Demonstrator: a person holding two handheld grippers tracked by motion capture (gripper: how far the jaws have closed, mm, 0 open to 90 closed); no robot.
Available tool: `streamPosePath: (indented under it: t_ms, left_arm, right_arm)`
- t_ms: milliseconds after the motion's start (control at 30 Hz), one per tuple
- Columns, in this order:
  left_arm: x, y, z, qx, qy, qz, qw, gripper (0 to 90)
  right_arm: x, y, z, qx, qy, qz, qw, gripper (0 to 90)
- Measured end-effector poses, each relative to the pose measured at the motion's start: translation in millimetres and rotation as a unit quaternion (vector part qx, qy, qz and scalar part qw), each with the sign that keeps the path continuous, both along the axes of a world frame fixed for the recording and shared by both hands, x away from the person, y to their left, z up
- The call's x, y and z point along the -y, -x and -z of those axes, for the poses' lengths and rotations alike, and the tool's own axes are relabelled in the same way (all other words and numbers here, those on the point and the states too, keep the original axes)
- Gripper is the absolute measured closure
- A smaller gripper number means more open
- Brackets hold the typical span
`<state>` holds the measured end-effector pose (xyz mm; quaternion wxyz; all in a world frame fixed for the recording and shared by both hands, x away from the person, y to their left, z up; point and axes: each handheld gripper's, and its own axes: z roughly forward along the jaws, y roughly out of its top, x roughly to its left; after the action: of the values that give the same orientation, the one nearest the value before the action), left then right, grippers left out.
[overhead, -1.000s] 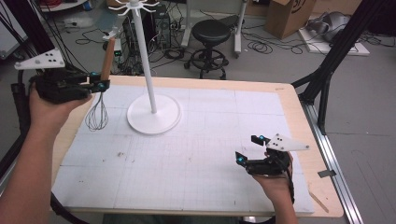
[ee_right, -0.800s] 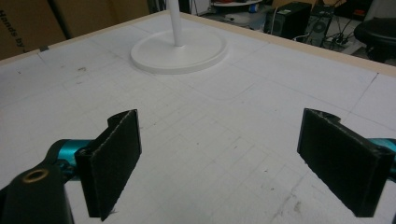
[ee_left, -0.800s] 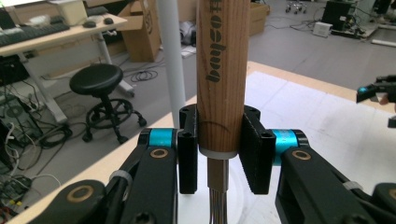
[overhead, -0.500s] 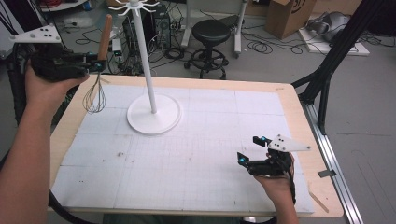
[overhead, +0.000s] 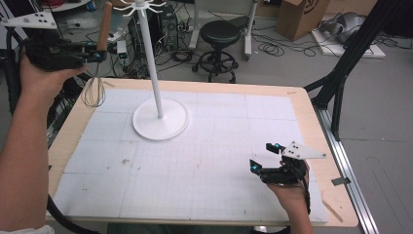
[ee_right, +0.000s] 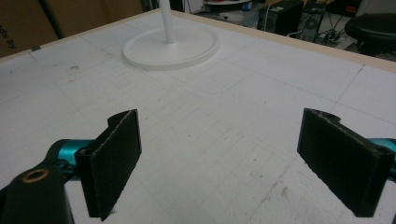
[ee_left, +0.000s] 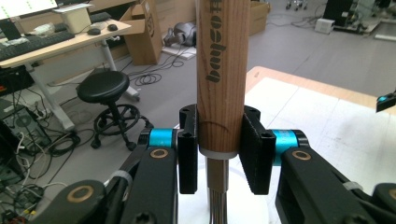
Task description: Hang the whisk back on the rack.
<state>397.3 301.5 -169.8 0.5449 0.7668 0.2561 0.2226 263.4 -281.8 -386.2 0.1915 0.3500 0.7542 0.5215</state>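
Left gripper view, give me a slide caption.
Left gripper clamps a whisk's wooden handle upright, stool behind.

The whisk (overhead: 97, 63) has a grained wooden handle and thin metal wires; beside it, the stand (overhead: 159, 117) looks smooth matt white.

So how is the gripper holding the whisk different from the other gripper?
The left gripper is shut on the wooden-handled wire whisk, while the right gripper is open with nothing between its jaws. The left gripper is lifted up off the left edge of the white-topped table, and the right gripper sits low over the table near its right front corner. Both are black with blue parts, and each is held in a hand.
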Motion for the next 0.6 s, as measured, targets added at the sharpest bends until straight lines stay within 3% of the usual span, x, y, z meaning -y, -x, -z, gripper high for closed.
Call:
streamPosePath:
  t_ms: [300, 600]
  left_arm:
    - [3.0, -13.9, -6.6, -0.012, -0.012, -0.024, 0.9996, 70.8]
    - [10.8, -19.9, -2.9, -0.026, -0.026, -0.036, 0.9987, 70.8]
  right_arm:
    - [-1.4, 0.4, -0.3, 0.000, 0.002, -0.002, 1.0000, 12.4]
    - [2.9, 0.7, -0.3, 0.000, -0.001, 0.003, 1.0000, 12.4]
